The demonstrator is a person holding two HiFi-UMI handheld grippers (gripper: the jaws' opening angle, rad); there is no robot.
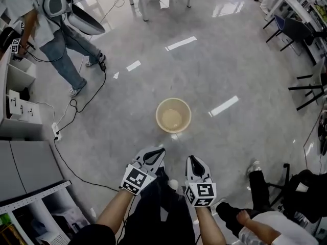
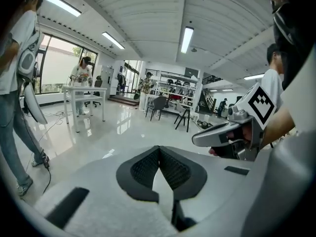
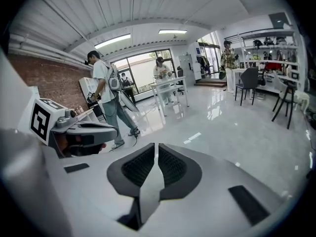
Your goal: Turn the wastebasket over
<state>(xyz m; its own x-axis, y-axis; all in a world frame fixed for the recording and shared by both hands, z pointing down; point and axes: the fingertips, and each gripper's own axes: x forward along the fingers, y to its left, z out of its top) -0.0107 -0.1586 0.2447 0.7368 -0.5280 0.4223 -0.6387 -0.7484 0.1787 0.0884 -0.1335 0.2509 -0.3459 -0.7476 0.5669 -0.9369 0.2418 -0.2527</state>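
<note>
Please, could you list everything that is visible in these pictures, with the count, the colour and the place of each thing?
wastebasket: one, beige, upright on the floor with its mouth up, ahead of both grippers and apart from them
floor: one, glossy grey
cable: at least one, black, on the floor at left
chairs: several, black, right edge
table legs: several, white, top edge
cabinets: several, white and grey, left edge
standing person: one, light shirt and blue jeans, upper left
second person: one, partly seen, lower right corner
left gripper: one, grey with black pads, shut and empty, lower middle
right gripper: one, same colours, shut and empty, beside it
</note>
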